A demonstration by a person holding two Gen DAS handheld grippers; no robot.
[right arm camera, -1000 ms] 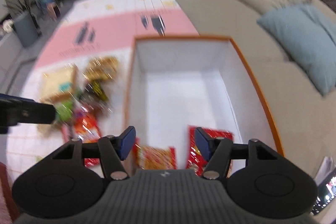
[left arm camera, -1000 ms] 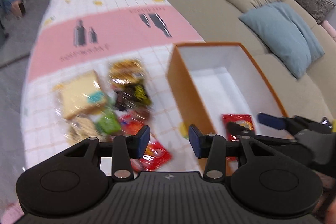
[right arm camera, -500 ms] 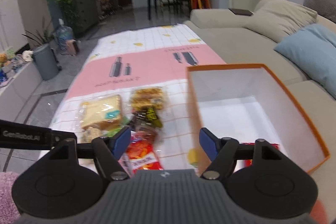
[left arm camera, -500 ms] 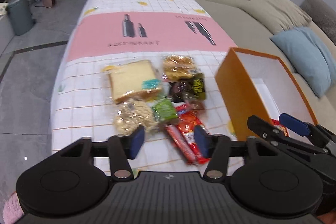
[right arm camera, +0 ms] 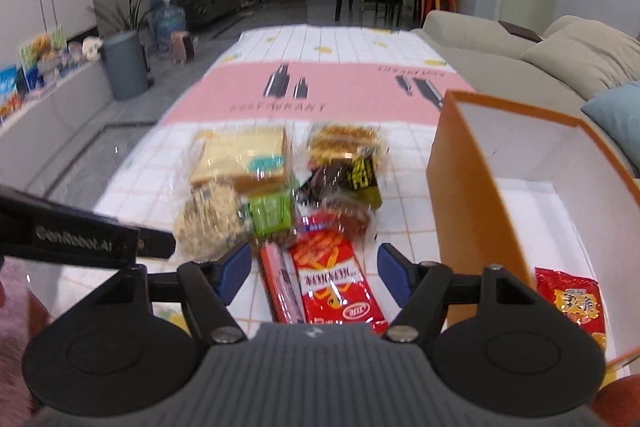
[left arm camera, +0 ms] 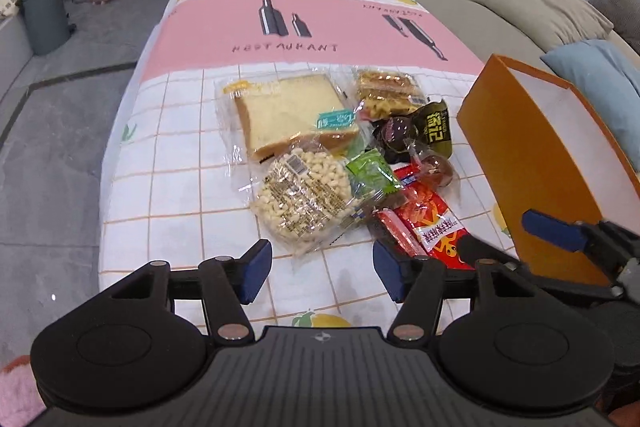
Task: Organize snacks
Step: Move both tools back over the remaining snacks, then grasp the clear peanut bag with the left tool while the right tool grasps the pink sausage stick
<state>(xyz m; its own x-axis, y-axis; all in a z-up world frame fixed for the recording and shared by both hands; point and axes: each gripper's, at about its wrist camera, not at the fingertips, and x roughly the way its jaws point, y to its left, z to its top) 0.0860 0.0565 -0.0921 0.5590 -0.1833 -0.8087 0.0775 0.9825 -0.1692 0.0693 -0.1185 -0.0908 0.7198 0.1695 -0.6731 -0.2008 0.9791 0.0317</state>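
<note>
A pile of wrapped snacks lies on the table: sliced bread, a clear bag of white puffs, a green packet, a dark packet, pastry and a red packet. An orange box stands to the right; a red packet lies inside it. My left gripper is open and empty just short of the puffs bag. My right gripper is open and empty over the red packet. The right gripper's fingers show in the left wrist view.
The table has a white checked and pink cloth. A beige sofa with a blue cushion runs along the right. A grey bin stands on the floor at the left. Dining chairs stand far behind.
Both grippers have pulled back from the box and swung left toward the snack pile. Both stay open and empty.
</note>
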